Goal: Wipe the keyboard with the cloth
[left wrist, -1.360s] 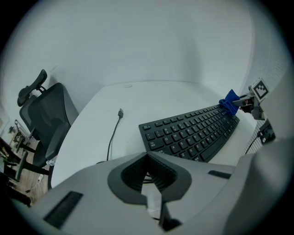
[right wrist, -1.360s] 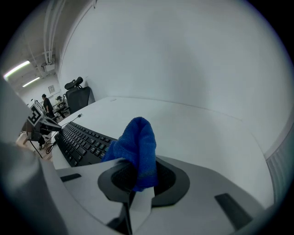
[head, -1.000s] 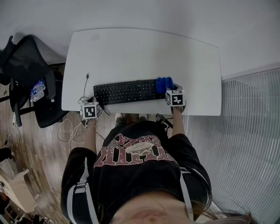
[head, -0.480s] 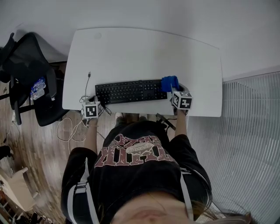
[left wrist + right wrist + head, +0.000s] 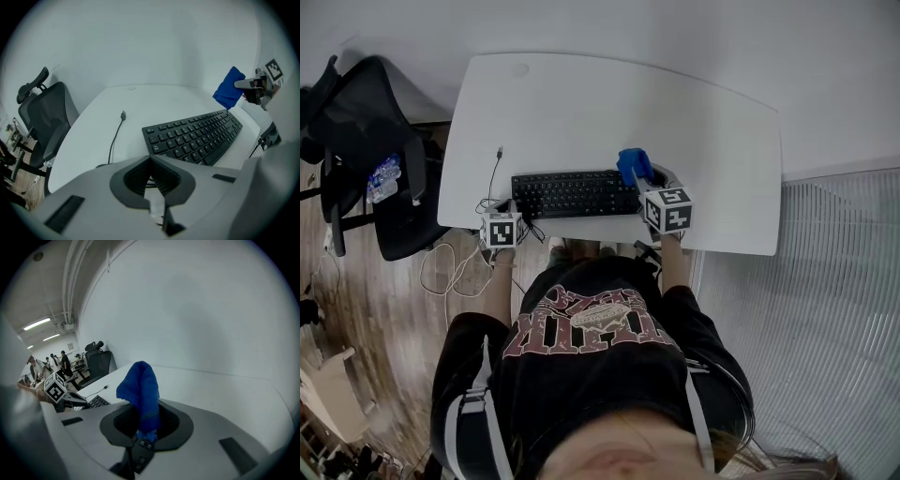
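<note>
The right gripper [image 5: 144, 428] is clenched on a blue cloth [image 5: 140, 385] – the fabric stands bunched up out of its closed jaws. In the head view the cloth sits over the right end of the black keyboard [image 5: 574, 194], which lies along the near edge of the white desk [image 5: 581, 103]. From the left gripper view the cloth's lower tip reaches the keyboard's far corner (whether it touches, I cannot tell). The left gripper [image 5: 150, 159] has its jaws pressed together on nothing, just beside the keyboard's left end. A loose cable [image 5: 115, 136] trails across the desk there, near a black office chair [image 5: 47, 117].
</note>
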Demonstrator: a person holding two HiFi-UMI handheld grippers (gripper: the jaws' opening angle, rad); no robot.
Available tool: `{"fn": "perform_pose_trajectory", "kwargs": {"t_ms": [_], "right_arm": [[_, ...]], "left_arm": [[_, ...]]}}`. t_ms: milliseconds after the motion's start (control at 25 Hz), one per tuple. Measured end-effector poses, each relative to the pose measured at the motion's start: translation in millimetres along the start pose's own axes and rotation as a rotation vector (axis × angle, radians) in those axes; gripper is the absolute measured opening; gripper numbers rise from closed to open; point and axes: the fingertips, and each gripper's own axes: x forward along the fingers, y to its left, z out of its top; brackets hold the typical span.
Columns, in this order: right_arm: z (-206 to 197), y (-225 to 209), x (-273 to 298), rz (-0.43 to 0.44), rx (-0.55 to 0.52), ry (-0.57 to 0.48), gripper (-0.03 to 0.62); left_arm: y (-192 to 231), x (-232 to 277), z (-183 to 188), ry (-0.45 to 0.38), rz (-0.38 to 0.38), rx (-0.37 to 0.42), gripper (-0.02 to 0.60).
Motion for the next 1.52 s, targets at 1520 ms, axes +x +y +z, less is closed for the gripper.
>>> {"fn": "perform_pose_trajectory", "kwargs": {"t_ms": [1520], "right_arm": [[-52,271,128,0.513,-0.41,0.223,0.064]], "left_arm": [[3,-1,4,-0.006,-0.021,0.018,0.035]]}}
